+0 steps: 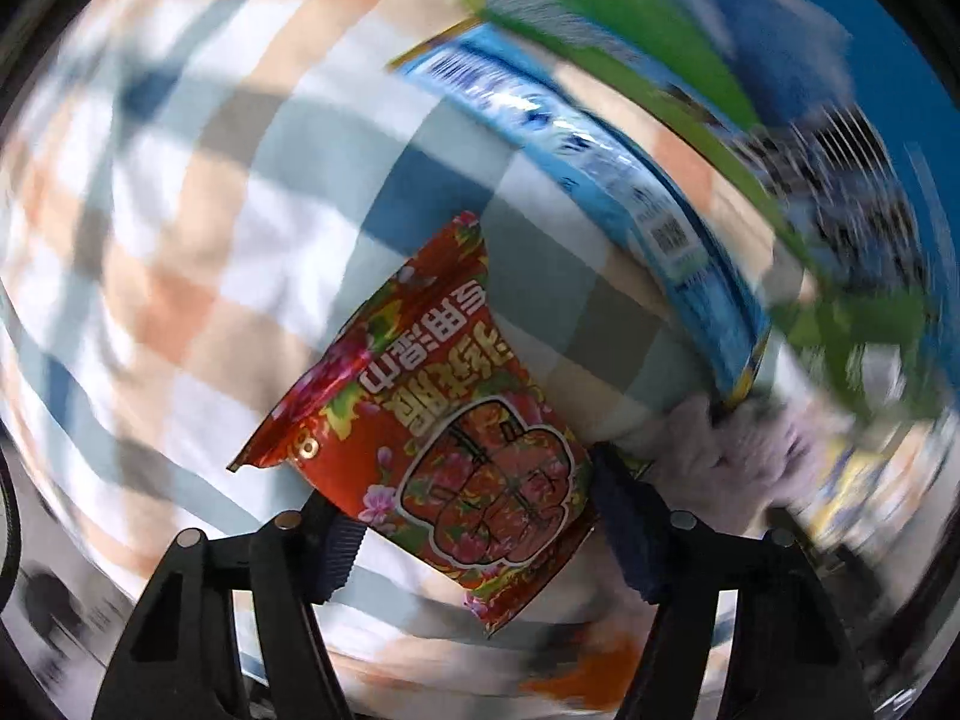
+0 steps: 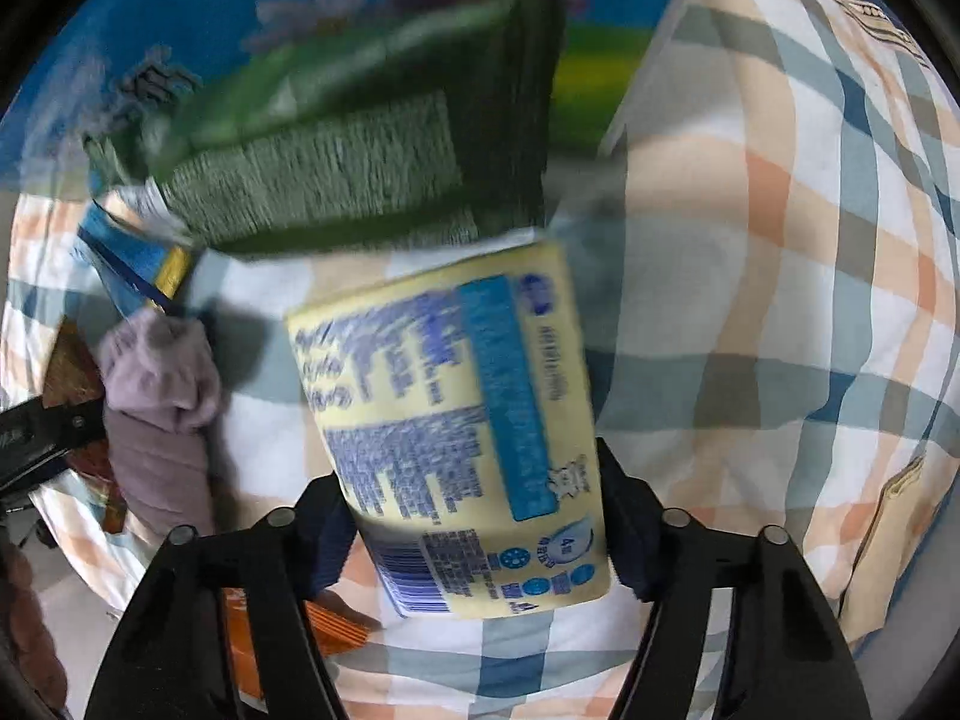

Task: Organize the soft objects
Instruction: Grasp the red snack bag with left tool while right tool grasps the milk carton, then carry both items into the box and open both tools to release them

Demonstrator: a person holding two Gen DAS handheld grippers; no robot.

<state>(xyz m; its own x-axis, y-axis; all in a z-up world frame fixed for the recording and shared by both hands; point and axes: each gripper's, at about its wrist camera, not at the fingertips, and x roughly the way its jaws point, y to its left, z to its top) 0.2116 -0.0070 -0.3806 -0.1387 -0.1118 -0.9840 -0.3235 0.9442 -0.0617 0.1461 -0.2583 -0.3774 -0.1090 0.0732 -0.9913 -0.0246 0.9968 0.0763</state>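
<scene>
Holding a red floral packet (image 1: pixel 456 468), the left gripper (image 1: pixel 474 534) is closed on it above the checked sheet (image 1: pixel 180 240). The right gripper (image 2: pixel 474 534) clamps a yellow tissue pack (image 2: pixel 456 420), beside a lilac cloth (image 2: pixel 159 396).

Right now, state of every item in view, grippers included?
Left gripper: shut on red floral packet.
Red floral packet: gripped, lifted above checked cloth.
Right gripper: shut on yellow tissue pack.
Yellow tissue pack: gripped, tilted.
Purple socks: lying on cloth.
Green pack: blurred.
</scene>
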